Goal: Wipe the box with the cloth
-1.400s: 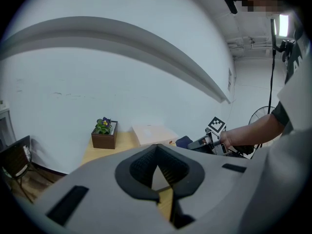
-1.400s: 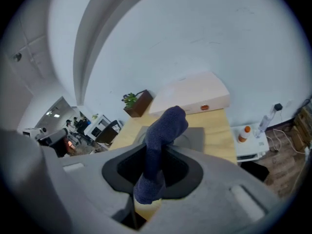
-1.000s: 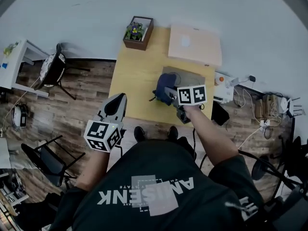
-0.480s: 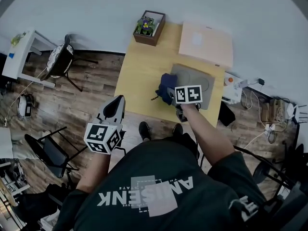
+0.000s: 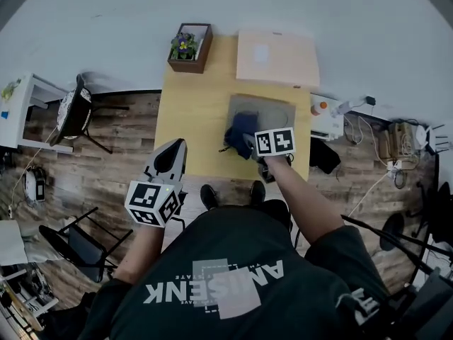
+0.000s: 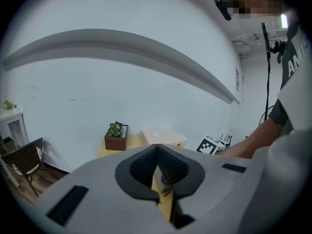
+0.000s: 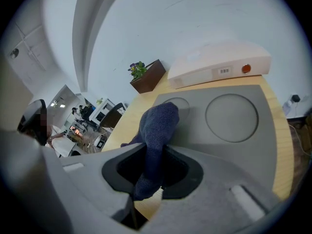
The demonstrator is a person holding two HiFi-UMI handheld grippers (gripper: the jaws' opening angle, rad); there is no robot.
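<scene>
The cloth (image 7: 157, 123) is soft, fuzzy dark-blue fabric, matt. The box (image 7: 195, 130) has a smooth, matt grey skin that looks like plastic. The table (image 5: 191, 119) is pale wood, smooth and faintly sheened. The far planter (image 5: 187, 67) is dark wood, and the floor (image 5: 113, 154) is brown wood plank. The left gripper (image 6: 156, 149) is matt grey plastic with black ribbed pads (image 6: 142, 168).
</scene>
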